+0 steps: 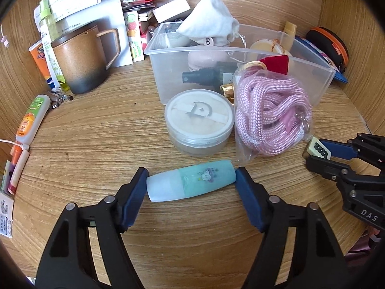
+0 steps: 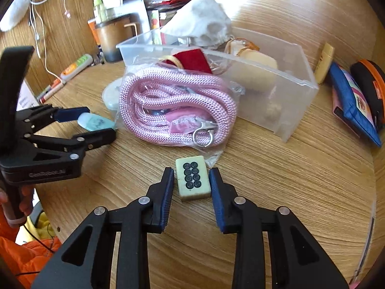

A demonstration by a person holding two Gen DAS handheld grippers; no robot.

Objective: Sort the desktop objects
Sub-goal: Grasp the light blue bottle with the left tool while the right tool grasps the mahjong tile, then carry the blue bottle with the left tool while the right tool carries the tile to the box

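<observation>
the left gripper (image 1: 191, 187), low in the middle of the left wrist view, has its blue pads against both ends of a small teal plastic bottle with a frosted pale-blue cap (image 1: 191, 183), which lies lengthwise on the wooden desktop (image 1: 96, 132); the pads look pressed onto it, so it reads as pinched but not lifted. the right gripper (image 2: 191, 180), at lower centre of the right wrist view, straddles a cream mahjong tile with eight dark circles (image 2: 192, 179). the right pad touches the tile's edge, while a thin gap seems to remain on the left, so i cannot tell if the pinch is firm.

in the upper middle of both views stands a clear plastic bin (image 1: 310, 59), already holding a white cloth pouch (image 1: 211, 21), a dark spray bottle (image 1: 204, 77) and other small things. just in front of it, on the desk, rest a round clear jar with a powder puff (image 1: 199, 125) and a coil of pink braided rope in a clear bag (image 1: 269, 115).

judging from this, sorting is part done: several items sit in the bin, while the bottle, tile, jar, rope and the clutter along the left edge appear unsorted.
</observation>
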